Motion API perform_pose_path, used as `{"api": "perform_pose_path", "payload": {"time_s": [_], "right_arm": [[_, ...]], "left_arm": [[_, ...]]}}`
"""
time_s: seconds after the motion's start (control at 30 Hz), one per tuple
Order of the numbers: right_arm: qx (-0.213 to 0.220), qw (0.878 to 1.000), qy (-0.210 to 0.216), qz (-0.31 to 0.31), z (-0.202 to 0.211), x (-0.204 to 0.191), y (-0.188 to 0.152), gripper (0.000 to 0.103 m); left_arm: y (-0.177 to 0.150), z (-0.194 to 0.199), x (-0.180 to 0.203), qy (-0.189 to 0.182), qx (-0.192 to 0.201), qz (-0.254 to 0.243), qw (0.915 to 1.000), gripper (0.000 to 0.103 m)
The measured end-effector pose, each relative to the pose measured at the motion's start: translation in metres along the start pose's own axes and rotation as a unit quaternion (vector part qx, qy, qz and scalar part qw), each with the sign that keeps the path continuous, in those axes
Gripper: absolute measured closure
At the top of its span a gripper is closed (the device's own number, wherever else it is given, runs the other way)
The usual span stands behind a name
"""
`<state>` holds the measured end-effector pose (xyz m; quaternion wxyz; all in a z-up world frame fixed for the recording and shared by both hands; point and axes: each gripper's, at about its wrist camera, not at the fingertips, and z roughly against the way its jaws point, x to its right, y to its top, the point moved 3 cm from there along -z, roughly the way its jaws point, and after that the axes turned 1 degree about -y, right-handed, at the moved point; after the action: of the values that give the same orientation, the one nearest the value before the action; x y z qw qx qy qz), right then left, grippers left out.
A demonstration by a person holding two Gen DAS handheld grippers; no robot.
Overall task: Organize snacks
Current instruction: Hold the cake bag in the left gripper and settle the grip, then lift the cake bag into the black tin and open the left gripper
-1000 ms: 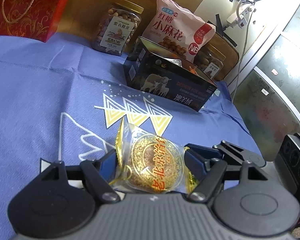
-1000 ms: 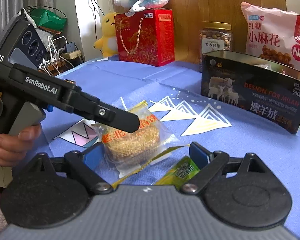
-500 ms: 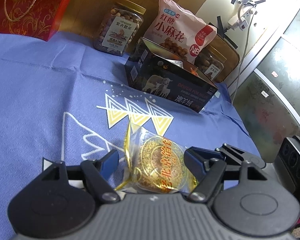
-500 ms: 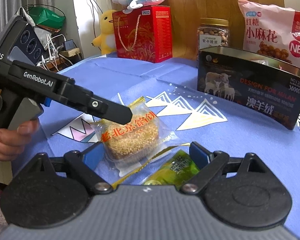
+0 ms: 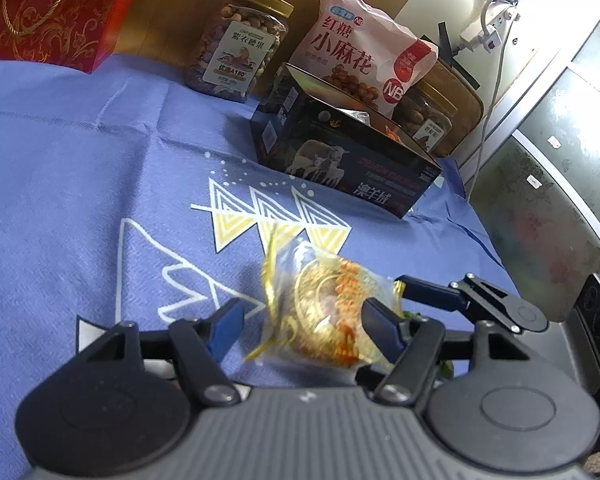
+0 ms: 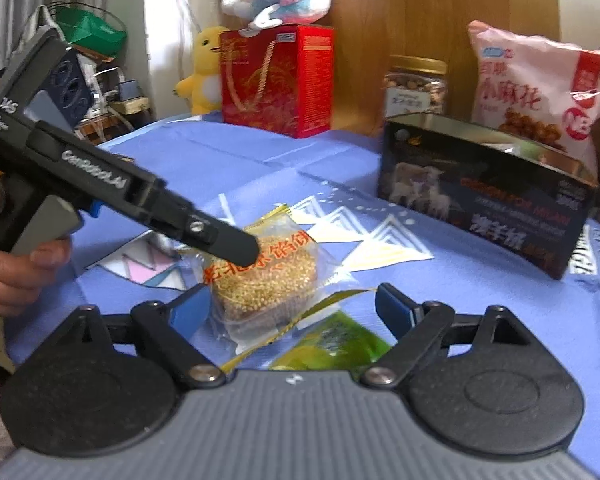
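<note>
A sesame cake in a clear, gold-edged wrapper (image 5: pixel 324 312) lies on the blue cloth between the fingers of my left gripper (image 5: pixel 304 326). Its jaws are closing: the right pad touches the wrapper, the left pad stands apart. In the right wrist view the same cake (image 6: pixel 264 276) sits under a left gripper finger (image 6: pixel 228 240). My right gripper (image 6: pixel 292 308) is wide, its jaws closing slightly, pressing nothing. The cake's near edge and a green packet (image 6: pixel 336 344) lie between them. A dark open box with sheep on it (image 5: pixel 348 160) stands beyond.
Behind the box (image 6: pixel 480 196) lean a pink snack bag (image 5: pixel 364 60) and two nut jars (image 5: pixel 240 52). A red gift box (image 6: pixel 276 80) with a plush toy on top stands at the back left. A person's hand (image 6: pixel 16 276) holds the left gripper's handle.
The left jaws have narrowed around the cake. The packet has shifted right against the right pad and tilted. The right gripper has barely moved.
</note>
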<state>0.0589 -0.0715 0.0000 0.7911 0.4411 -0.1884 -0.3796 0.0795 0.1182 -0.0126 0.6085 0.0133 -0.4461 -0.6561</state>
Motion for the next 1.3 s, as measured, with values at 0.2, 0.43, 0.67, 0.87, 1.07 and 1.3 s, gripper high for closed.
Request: {"api": "perform_pose_path", "payload": {"time_s": [0.2,0.43,0.67,0.87,1.07,1.3], "right_arm": [[-0.004,1.000,-0.007,-0.018,0.007,0.008,-0.005,0.010],[-0.004,1.000,-0.017,-0.025,0.017,0.011,-0.013,0.004],[0.003,0.999,-0.014,-0.034,0.027,0.016,-0.017,0.005],[-0.010,1.000,-0.001,-0.006,0.026,0.006,-0.022,0.026],[-0.010,1.000,-0.004,0.021,0.014,0.000,-0.022,0.037],[0.015,1.000,0.002,0.016,0.016,0.006,-0.004,0.052]], "left_arm": [[0.006,-0.003,0.002,0.003,-0.004,-0.005,1.0000,0.035],[0.009,-0.015,0.013,-0.010,-0.015,-0.022,0.9996,0.037],[0.003,-0.019,0.021,-0.016,-0.028,-0.037,0.9988,0.043],[-0.003,-0.017,0.024,-0.023,-0.034,-0.038,0.9984,0.048],[-0.007,-0.015,0.024,-0.024,-0.030,-0.034,0.9987,0.052],[0.017,-0.007,0.037,-0.025,0.001,-0.061,0.9978,0.056]]}}
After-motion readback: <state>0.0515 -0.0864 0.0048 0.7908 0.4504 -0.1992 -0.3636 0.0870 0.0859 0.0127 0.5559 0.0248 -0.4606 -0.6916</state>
